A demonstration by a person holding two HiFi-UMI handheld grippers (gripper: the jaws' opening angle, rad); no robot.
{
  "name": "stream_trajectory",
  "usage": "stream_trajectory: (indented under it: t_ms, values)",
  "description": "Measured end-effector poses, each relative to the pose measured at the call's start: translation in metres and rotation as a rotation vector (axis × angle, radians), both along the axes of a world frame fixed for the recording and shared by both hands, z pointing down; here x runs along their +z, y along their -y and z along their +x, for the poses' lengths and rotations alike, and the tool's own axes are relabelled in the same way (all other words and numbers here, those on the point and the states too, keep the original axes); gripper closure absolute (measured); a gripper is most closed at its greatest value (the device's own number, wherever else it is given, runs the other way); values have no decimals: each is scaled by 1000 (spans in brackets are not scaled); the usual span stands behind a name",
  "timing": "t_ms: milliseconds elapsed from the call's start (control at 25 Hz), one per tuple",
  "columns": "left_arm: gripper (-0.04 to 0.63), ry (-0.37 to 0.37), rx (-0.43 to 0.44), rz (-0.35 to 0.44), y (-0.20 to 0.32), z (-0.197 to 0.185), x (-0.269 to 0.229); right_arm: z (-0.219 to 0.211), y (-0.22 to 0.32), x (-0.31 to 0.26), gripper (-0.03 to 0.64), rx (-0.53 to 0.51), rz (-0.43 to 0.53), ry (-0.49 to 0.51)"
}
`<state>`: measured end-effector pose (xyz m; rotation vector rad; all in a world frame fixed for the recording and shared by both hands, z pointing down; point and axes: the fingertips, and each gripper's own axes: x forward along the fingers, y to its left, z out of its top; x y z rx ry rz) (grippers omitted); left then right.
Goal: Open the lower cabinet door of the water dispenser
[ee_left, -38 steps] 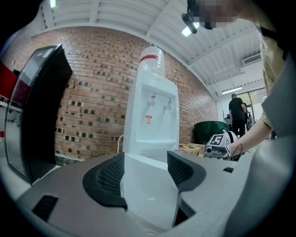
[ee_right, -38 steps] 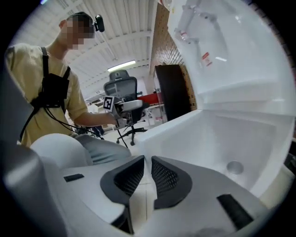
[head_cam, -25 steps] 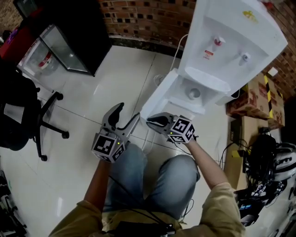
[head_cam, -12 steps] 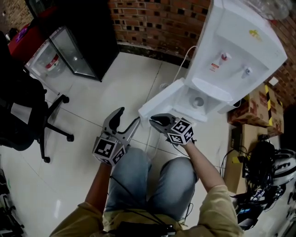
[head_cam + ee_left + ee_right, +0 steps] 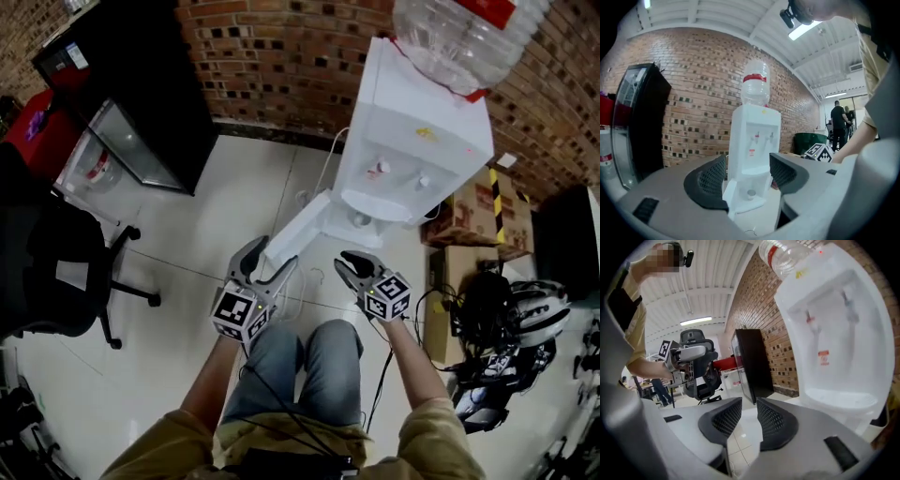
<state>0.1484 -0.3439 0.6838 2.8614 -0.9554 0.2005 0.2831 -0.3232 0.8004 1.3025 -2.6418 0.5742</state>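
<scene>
Right gripper (image 5: 349,263) lower centre, jaws narrow, opening, nothing between; left gripper (image 5: 272,257) beside it, wide and empty. Lower cabinet door (image 5: 298,230) at frame centre, swung open below water dispenser (image 5: 412,141), touched by neither. Risk: drifting shut unheld, or a bump from the near left jaw. One door, one dispenser, one bottle (image 5: 459,37), two taps (image 5: 382,169), two grippers.

No print is legible: the red label (image 5: 751,152) on the water dispenser (image 5: 757,129) is too small.
</scene>
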Motion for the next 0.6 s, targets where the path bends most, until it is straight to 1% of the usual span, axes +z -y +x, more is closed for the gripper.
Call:
stream_trajectory:
  t_ms: [80, 120, 280, 400, 440, 520, 600]
  values:
    - [319, 11, 14, -28, -6, 2, -44, 14, -14, -50, 456, 92, 11, -13]
    - [319, 10, 17, -40, -9, 1, -66, 18, -21, -78, 423, 138, 16, -15]
    - [319, 16, 36, -79, -26, -7, -156, 23, -51, -196, 363, 307, 49, -19]
    - [319, 15, 68, -91, -50, -12, -225, 22, -83, -287, 232, 431, 83, -23]
    - [319, 8, 77, -92, -58, -14, -248, 21, -93, -317, 199, 468, 102, -18]
    - [319, -6, 95, -88, -76, -20, -292, 16, -112, -377, 198, 528, 152, 4]
    - [319, -21, 110, -71, -94, -25, -330, 8, -130, -430, 199, 565, 211, 21]
